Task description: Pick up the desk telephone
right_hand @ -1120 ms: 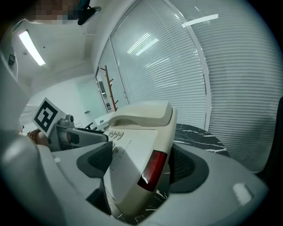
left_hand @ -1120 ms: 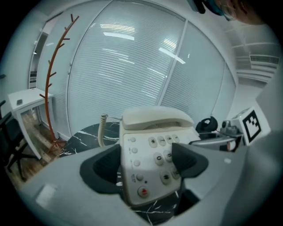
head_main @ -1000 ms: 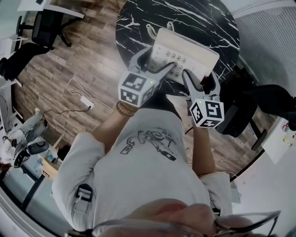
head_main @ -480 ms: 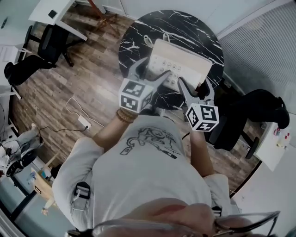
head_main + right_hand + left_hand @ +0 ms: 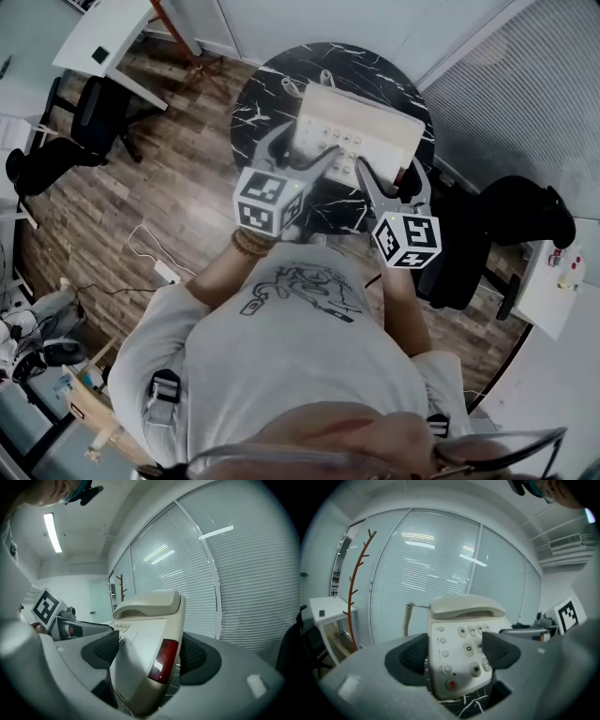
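The beige desk telephone (image 5: 361,131) hangs above the round black marble table (image 5: 262,94), held at its near edge by both grippers. My left gripper (image 5: 309,141) is shut on its near left corner: one pad sits at the side, the other over the keypad (image 5: 471,646). My right gripper (image 5: 389,178) is shut on the near right corner, its pads on either side of the tilted body (image 5: 140,658) with the red window. The handset (image 5: 466,606) rests in its cradle at the far end, and the coiled cord (image 5: 408,618) hangs to the left.
A white desk (image 5: 103,37) and a black chair (image 5: 56,155) stand at the left, another black chair (image 5: 520,211) at the right. A power strip (image 5: 164,272) lies on the wood floor. A coat rack (image 5: 358,583) stands by the glass wall with blinds.
Both grippers have risen together with the telephone between them; the table now lies farther below and looks smaller in the head view.
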A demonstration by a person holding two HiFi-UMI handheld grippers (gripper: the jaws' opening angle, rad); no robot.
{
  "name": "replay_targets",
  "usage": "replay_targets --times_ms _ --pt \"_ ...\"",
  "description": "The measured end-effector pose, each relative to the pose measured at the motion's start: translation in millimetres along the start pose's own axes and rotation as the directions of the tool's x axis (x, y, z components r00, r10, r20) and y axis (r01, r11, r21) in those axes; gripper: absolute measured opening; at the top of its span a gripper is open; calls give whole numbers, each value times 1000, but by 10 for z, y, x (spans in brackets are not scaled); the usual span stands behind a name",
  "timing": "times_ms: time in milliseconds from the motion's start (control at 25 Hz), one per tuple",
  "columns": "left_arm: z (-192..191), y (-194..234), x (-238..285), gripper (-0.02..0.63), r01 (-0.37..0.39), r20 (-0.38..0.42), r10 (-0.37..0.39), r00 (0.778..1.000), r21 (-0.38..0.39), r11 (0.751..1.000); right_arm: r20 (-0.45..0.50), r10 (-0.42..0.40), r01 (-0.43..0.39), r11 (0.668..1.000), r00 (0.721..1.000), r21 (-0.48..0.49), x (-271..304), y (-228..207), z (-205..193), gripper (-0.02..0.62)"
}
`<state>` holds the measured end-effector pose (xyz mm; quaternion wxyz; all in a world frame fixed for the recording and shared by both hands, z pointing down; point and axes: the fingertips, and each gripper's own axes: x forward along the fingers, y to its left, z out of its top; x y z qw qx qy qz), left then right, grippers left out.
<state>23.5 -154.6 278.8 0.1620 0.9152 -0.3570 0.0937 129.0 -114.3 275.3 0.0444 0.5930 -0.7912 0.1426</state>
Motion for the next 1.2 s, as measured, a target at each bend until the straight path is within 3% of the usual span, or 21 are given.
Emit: replay_targets --times_ms 280,1200 --pt "134 -44 15 364 -2 25 2 1000 31 1000 34 -10 11 1000 999 -11 -36 -23 92 397" --pt "52 83 -28 357 0 31 0 1000 -2 1000 23 -15 15 1000 1000 -2 45 64 2 397"
